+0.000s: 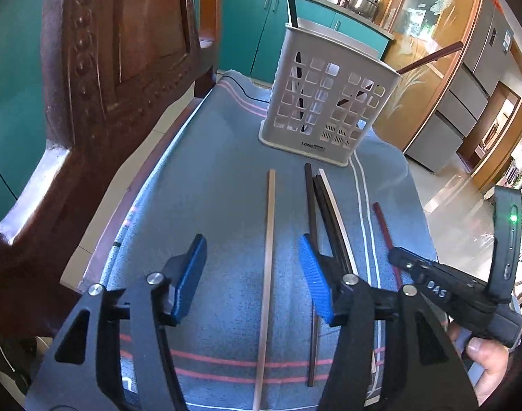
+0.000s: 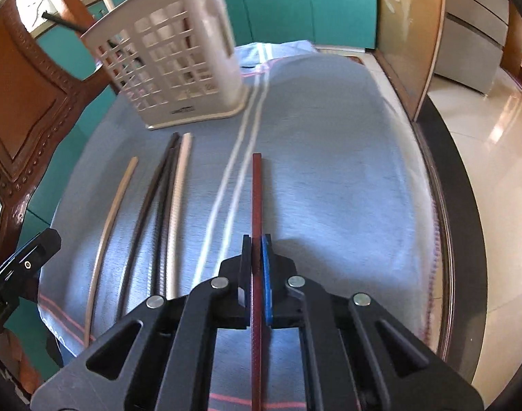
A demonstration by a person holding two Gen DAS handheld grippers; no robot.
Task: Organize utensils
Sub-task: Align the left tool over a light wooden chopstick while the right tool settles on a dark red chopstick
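Left wrist view: left gripper (image 1: 253, 267) hovers low over the blue cloth (image 1: 213, 185), fingers spread wide w/ nothing between the pads. A tan chopstick (image 1: 268, 267) lies on the cloth running straight ahead through the gap. Just right of the right finger: a bundle of dark chopsticks (image 1: 315, 198) plus a white one (image 1: 332, 198). Further right, the red chopstick (image 1: 384, 229), w/ the right gripper (image 1: 398, 257) on it, person's hand (image 1: 483, 359) behind. Ahead: white slotted holder (image 1: 329, 99) upright, a black stick and a red stick leaning inside. Carved wooden chair (image 1: 99, 68) close on the left.

Right wrist view: right gripper (image 2: 256, 250) level, pressed together, pinching the red chopstick (image 2: 256, 188), which points fwd along the cloth (image 2: 329, 171). Left of it: white (image 2: 182, 178), dark (image 2: 158, 185) and tan (image 2: 113, 205) chopsticks. Holder (image 2: 178, 65) ahead-left; image blurred. Left gripper's edge at far left.
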